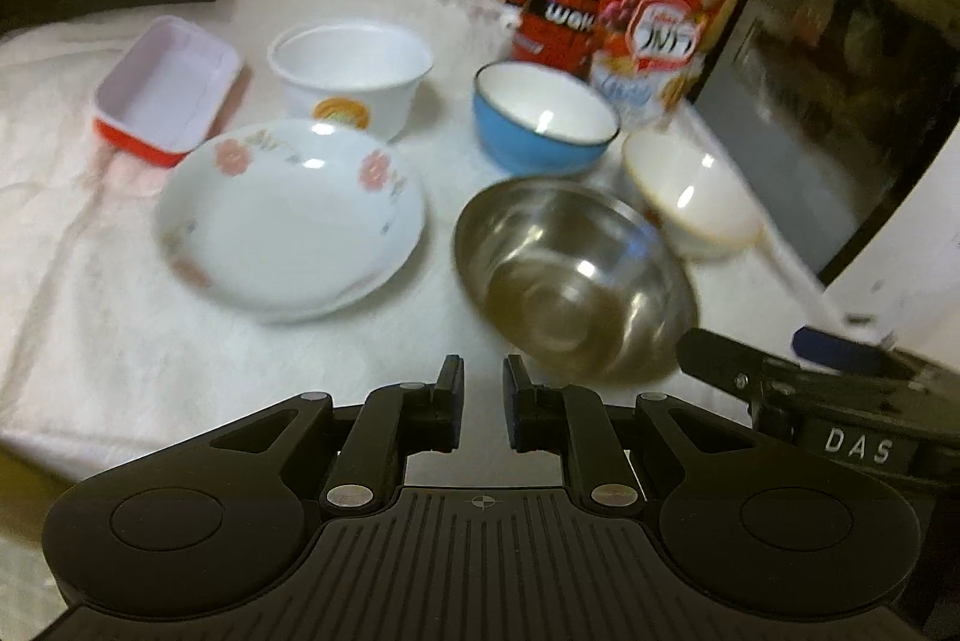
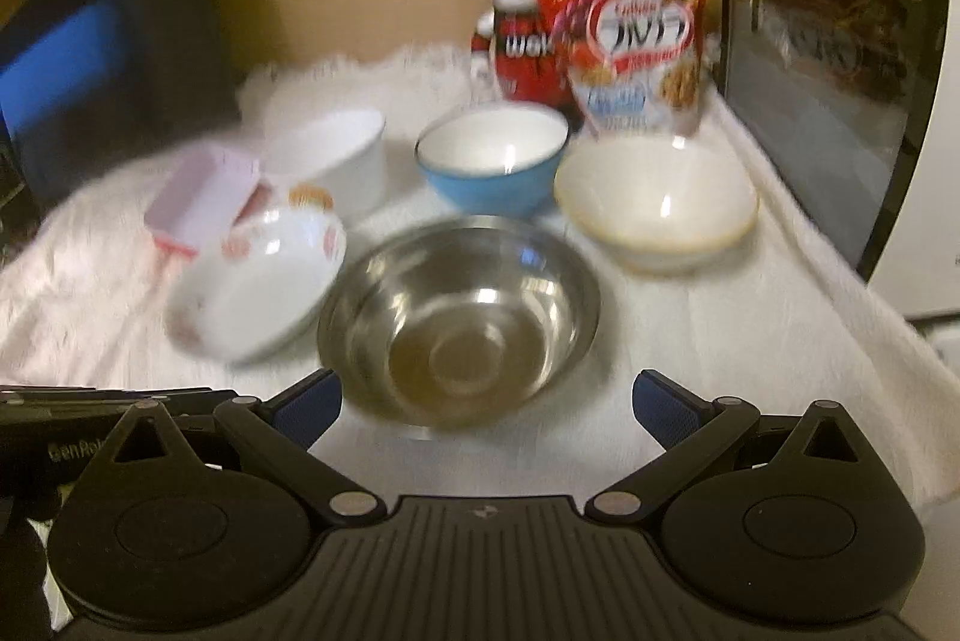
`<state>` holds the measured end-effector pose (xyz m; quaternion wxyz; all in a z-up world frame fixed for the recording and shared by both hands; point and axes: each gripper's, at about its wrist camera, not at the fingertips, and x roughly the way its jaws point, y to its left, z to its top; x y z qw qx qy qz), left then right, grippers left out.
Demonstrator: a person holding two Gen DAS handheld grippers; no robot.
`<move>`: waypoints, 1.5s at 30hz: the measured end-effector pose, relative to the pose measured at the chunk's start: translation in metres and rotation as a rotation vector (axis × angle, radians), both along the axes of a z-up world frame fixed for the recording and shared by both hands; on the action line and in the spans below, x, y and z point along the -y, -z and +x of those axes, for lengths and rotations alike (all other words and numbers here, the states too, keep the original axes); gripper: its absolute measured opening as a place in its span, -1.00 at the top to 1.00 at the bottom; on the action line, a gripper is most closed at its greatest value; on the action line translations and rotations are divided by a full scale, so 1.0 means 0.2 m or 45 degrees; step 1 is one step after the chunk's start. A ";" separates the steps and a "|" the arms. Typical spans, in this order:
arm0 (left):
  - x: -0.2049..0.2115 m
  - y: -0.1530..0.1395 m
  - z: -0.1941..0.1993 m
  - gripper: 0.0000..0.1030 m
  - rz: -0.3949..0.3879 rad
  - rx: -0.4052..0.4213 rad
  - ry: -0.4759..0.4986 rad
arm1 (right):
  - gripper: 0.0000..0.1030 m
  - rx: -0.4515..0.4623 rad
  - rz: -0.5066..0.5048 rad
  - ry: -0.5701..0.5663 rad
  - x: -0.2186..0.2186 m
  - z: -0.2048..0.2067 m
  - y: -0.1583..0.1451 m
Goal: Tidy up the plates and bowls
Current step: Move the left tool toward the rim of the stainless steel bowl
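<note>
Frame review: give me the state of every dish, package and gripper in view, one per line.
Steel bowl: upright, empty.
Floral plate: upright, empty.
Blue bowl: upright, empty.
Cream bowl: upright, empty.
White cup bowl: upright, empty.
Red rectangular dish: upright, empty.
Cereal bag: standing.
Left gripper: shut, holding nothing.
Right gripper: open, holding nothing.
</note>
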<state>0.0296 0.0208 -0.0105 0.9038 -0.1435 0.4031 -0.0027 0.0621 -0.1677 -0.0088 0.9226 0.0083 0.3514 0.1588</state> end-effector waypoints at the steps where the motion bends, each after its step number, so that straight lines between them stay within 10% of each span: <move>1: -0.02 0.01 0.03 0.70 -0.028 0.000 0.007 | -1.00 0.009 0.009 0.004 0.01 0.03 0.00; 8: -0.11 0.04 0.22 0.70 -0.260 -0.021 0.013 | -1.00 -0.102 0.205 -0.048 0.06 0.28 0.00; 28: -0.32 0.27 0.58 0.70 -0.269 -0.231 0.096 | -1.00 -0.510 0.276 0.183 0.09 0.68 0.36; 40: -0.25 0.27 0.64 0.71 -0.285 -0.258 0.073 | -1.00 -0.631 0.326 0.016 0.17 0.76 0.41; 45: -0.22 0.26 0.65 0.72 -0.319 -0.248 0.050 | -1.00 -0.577 0.148 -0.151 0.09 0.72 0.40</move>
